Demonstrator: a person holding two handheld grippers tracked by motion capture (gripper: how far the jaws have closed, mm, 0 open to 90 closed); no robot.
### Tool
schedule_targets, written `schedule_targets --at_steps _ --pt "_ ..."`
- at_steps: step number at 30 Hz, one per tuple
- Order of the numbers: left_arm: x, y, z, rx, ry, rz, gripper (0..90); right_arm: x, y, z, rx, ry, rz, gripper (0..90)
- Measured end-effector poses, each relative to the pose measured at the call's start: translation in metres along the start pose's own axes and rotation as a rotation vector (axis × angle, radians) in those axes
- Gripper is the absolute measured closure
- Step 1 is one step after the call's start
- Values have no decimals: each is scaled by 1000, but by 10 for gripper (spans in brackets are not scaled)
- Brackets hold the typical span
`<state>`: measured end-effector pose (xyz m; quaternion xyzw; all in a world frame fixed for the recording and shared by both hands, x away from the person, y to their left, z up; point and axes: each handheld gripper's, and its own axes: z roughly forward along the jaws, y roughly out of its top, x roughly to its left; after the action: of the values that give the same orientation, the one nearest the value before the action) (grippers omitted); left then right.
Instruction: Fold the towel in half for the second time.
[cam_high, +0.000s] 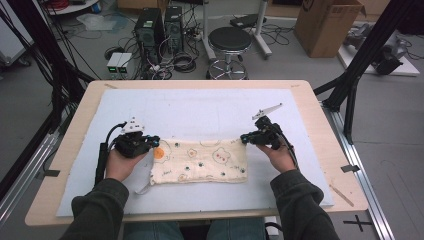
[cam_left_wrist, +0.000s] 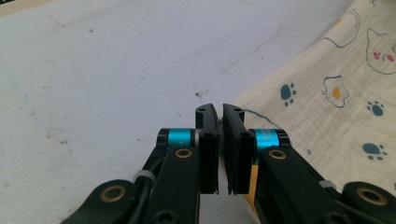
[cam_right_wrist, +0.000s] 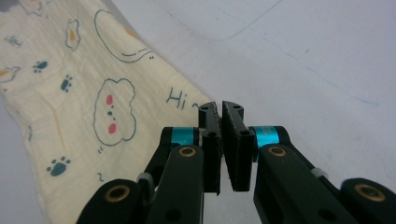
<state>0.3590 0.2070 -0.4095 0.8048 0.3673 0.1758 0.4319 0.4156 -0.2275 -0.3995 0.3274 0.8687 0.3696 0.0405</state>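
A folded cream cloth (cam_high: 200, 161), printed with paw marks, fried eggs and cloud-like faces, lies flat across the near middle of the white mat (cam_high: 200, 112) on the wooden table (cam_high: 320, 107). In the right gripper view the blue handwriting "Hi" (cam_right_wrist: 179, 97) reads near its corner edge. The left gripper (cam_high: 154, 140) sits at the cloth's far left corner, the right gripper (cam_high: 245, 137) at its far right corner. Each has its jaws drawn nearly together, a thin slit between them; whether cloth is pinched cannot be told.
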Motion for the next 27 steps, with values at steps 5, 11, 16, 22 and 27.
schedule_targets --at_steps 5,11,16,22,27 --pt "-4 -3 -1 5 -4 18 846 4 -3 -3 -18 9 -3 862" --pt "-8 -7 -6 -10 -7 31 845 8 -8 -4 -39 24 -4 862" --pt "-13 -9 -12 -22 -7 60 843 11 -11 -7 -42 32 -9 862" --pt "-15 -13 -17 -42 -7 75 841 14 -14 -13 -66 46 -16 862" --pt "-21 -15 -22 -49 -12 94 840 19 -15 -18 -77 52 -32 861"
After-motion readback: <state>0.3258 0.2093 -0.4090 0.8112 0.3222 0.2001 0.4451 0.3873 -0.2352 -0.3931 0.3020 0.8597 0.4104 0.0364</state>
